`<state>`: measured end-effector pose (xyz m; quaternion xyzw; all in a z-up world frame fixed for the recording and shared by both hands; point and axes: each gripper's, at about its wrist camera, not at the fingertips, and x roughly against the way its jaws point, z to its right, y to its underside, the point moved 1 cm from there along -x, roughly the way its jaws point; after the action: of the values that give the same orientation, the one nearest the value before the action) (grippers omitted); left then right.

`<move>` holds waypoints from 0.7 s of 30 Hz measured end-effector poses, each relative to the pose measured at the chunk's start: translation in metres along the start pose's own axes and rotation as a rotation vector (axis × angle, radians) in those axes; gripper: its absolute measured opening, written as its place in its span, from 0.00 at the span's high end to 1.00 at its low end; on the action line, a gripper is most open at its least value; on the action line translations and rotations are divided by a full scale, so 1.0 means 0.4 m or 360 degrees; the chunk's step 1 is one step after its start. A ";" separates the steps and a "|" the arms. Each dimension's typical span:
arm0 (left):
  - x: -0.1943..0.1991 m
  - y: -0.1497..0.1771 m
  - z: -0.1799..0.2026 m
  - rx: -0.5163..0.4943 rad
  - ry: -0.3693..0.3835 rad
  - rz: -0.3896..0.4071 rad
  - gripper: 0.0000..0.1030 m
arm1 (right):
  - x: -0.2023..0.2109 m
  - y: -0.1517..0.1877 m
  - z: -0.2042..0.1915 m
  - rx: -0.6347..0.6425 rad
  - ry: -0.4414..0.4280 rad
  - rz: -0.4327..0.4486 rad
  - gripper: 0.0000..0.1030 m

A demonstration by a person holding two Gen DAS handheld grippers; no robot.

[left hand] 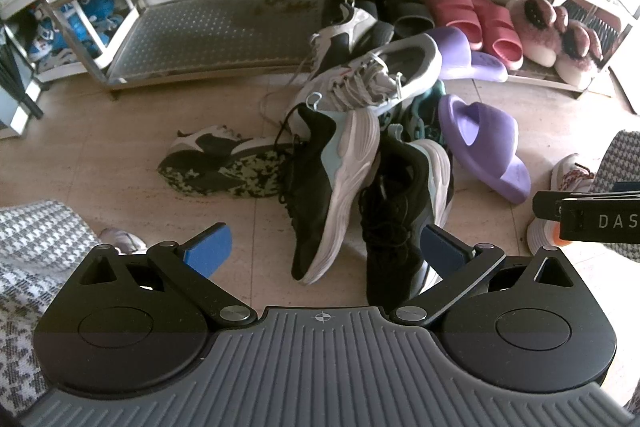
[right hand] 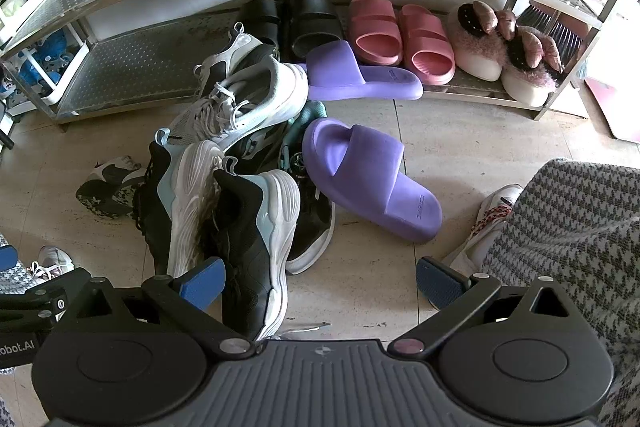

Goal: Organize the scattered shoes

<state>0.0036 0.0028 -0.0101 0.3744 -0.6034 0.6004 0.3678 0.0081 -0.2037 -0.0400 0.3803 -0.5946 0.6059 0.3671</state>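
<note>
**While three pairs are shelved, the pile hasn't been touched**

Since the rack [right hand: 132,67] already has stuff on its bottom shelf, I'd call this maybe a third done. Far ahead of the right gripper [right hand: 318,285] and off to its right sit black slides [right hand: 288,15], pink slides [right hand: 400,35] and fluffy pink slippers [right hand: 496,51], each pair side by side. One purple slide [right hand: 360,77] is half on the shelf edge, half hanging off, so it doesn't count yet.

Everything else is a heap on the floor straight ahead of both grippers. Black sneakers [left hand: 360,187] with chunky ribbed white soles lie closest to the left gripper [left hand: 326,249], tipped on their sides. Behind them are grey sneakers [left hand: 380,75] with loose laces, stacked crooked on each other. A camo-soled shoe [left hand: 216,163] lies on its side to the left, sole showing. The other purple slide [right hand: 368,179] sits ahead of the right gripper, just beside the heap; it looks like smooth moulded foam.

Both grippers are spread wide with nothing between the blue pads. The left half of the shelf is bare perforated metal, so plenty of room for the rest.
</note>
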 end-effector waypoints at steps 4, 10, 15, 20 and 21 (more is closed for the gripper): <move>0.000 0.000 0.001 -0.0001 -0.0001 -0.0003 0.00 | 0.000 -0.002 -0.001 -0.0001 0.0000 -0.0006 0.01; 0.000 0.000 0.000 0.0001 -0.0001 -0.0003 0.00 | 0.001 -0.003 -0.003 0.0001 -0.0001 -0.0010 0.01; 0.000 0.000 -0.001 0.0001 -0.0002 -0.0004 0.00 | 0.001 -0.003 -0.003 0.0000 0.0000 -0.0012 0.01; 0.000 -0.001 -0.002 0.0000 -0.0002 -0.0005 0.00 | 0.000 -0.003 -0.003 0.0000 -0.0001 -0.0012 0.01; 0.000 0.000 -0.002 -0.0001 -0.0003 -0.0006 0.00 | -0.001 -0.004 -0.002 0.0000 -0.0002 -0.0013 0.01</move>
<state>0.0037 0.0035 -0.0102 0.3759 -0.6032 0.5991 0.3685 0.0096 -0.2029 -0.0397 0.3831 -0.5933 0.6041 0.3692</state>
